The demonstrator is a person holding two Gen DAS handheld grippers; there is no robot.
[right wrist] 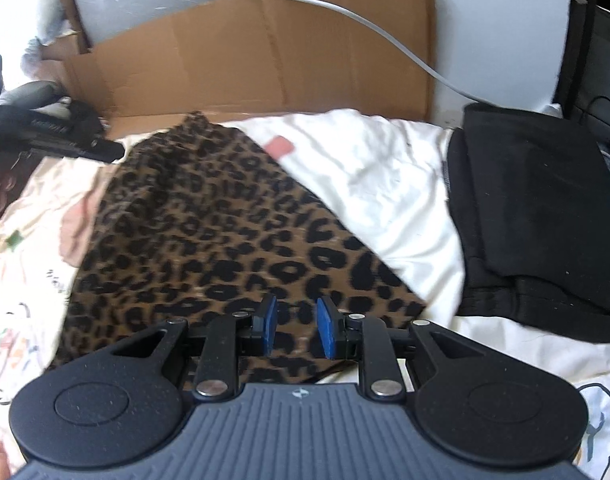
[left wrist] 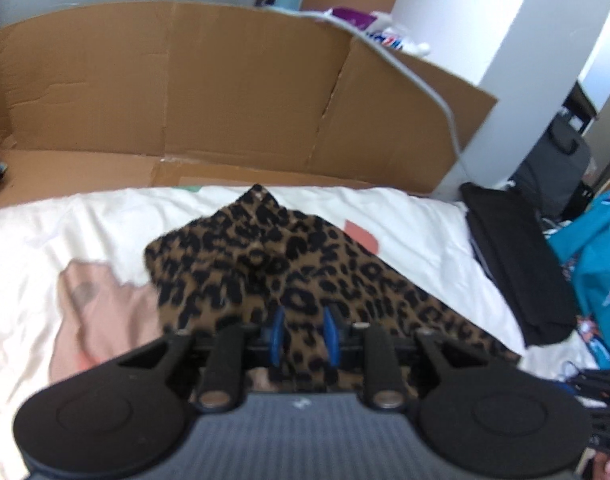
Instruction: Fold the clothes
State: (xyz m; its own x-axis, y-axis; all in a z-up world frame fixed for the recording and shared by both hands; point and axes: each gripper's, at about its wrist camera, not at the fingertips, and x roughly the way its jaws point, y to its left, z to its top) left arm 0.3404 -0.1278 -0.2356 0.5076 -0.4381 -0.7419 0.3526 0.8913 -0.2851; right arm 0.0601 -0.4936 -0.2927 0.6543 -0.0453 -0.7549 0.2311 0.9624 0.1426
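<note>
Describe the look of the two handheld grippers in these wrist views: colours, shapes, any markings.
Both match. The left gripper and right gripper each have a ribbed grey body with a small pale emblem, two round black textured discs at its sides, black linkage bars with silver pivot pins, and black fingers faced with blue pads. No cables or sleeves show.

Both wrist cams look steeply down, close over bed; share leopard cloth [left wrist: 265, 276] [right wrist: 209, 232], cardboard [left wrist: 185, 80] [right wrist: 265, 48].
</note>
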